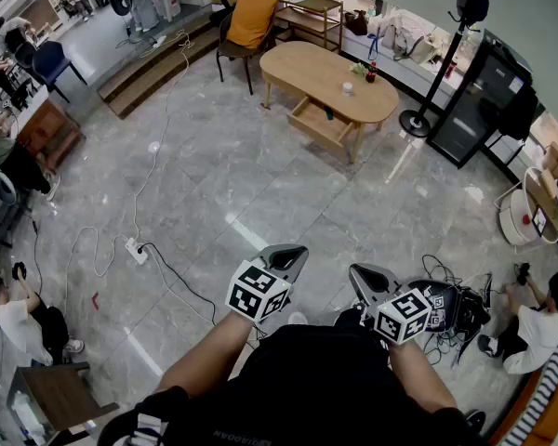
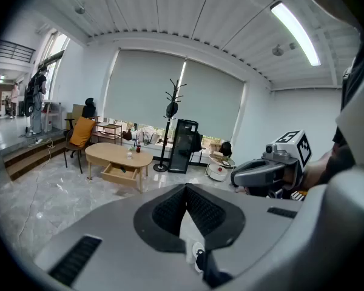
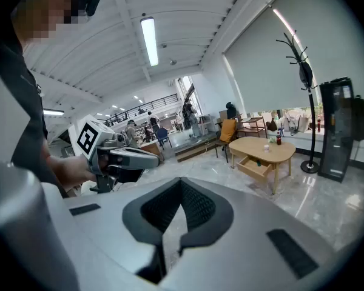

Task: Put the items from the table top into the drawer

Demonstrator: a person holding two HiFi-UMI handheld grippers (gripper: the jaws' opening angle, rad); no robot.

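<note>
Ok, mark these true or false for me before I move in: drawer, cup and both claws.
1. The drawer of the table is pulled open. True.
2. The left claw grips a cup. False: it is shut on nothing.
3. A white cup stands on the table top. True.
4. The right claw hangs over the drawer. False: it is shut, empty and well short of the table.
</note>
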